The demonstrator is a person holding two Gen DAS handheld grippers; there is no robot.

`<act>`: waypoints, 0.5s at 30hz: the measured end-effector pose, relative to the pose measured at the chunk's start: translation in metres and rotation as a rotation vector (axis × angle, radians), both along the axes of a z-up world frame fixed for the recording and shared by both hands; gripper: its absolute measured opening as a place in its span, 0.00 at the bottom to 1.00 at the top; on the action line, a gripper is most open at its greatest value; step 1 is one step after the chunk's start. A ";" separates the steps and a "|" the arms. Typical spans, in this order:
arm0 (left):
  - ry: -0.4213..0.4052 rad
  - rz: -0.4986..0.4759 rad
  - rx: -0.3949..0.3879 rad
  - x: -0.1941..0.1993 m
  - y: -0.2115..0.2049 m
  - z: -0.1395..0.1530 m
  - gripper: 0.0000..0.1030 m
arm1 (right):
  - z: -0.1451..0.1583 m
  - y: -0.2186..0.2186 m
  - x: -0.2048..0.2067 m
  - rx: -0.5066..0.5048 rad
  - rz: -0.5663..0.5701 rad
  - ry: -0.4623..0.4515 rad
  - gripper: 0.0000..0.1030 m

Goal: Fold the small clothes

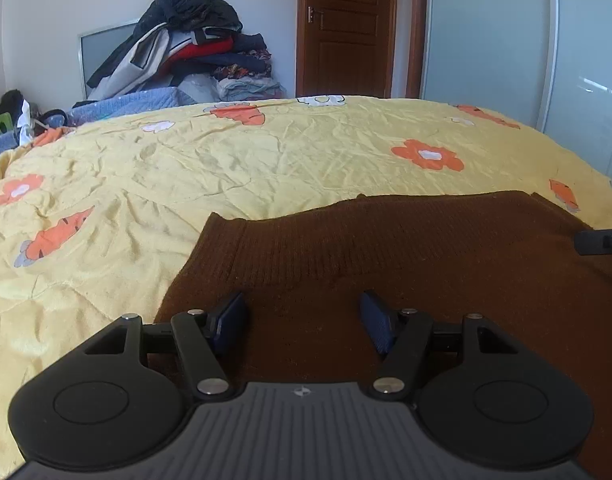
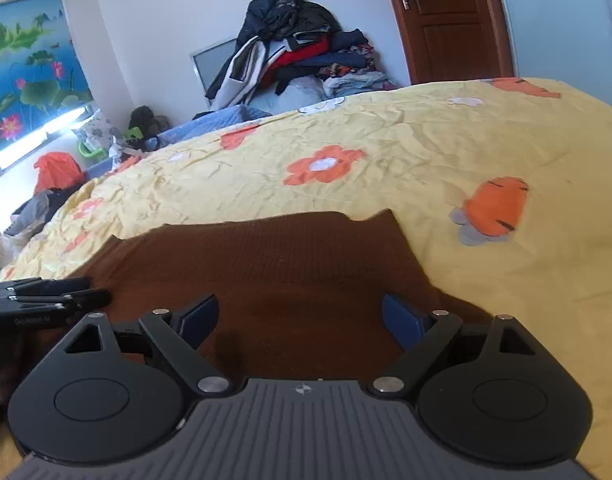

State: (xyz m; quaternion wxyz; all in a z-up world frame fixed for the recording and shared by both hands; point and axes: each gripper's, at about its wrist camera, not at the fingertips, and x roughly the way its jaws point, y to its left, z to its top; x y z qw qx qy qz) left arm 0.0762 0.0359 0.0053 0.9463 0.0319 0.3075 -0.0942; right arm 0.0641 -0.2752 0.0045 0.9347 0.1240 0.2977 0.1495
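A brown knitted garment [image 1: 386, 248] lies flat on the yellow flowered bedsheet [image 1: 226, 160], its ribbed edge facing away from me. My left gripper [image 1: 302, 320] hovers over its left part, open, blue pads apart with only cloth beneath them. In the right wrist view the same brown garment [image 2: 274, 264] spreads under my right gripper [image 2: 300, 320], which is open wide with nothing between its pads. The right gripper's tip [image 1: 602, 242] shows at the left view's right edge; the left gripper [image 2: 66, 296] shows at the right view's left edge.
The bedsheet [image 2: 426, 152] stretches far ahead and to both sides. A tall pile of clothes [image 1: 194, 48] stands against the wall behind the bed. A wooden door [image 1: 346, 28] and a sliding wardrobe [image 1: 506, 48] lie beyond. Clutter [image 2: 54, 176] sits by the window.
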 end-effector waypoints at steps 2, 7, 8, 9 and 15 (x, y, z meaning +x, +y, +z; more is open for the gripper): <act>-0.034 0.035 0.091 -0.011 -0.012 0.005 0.61 | 0.001 -0.002 0.003 0.009 0.003 0.006 0.86; -0.083 -0.082 0.037 -0.082 -0.031 0.028 0.66 | 0.025 0.019 -0.037 -0.001 0.002 0.014 0.95; -0.073 -0.122 0.033 -0.091 -0.037 0.025 0.66 | 0.029 0.027 -0.048 0.007 0.034 -0.016 0.97; -0.055 -0.159 0.056 -0.096 -0.043 0.018 0.66 | 0.030 0.036 -0.055 -0.010 0.054 -0.031 1.00; -0.049 -0.121 0.079 -0.094 -0.019 0.005 0.70 | -0.007 0.066 -0.064 -0.327 0.169 -0.040 1.00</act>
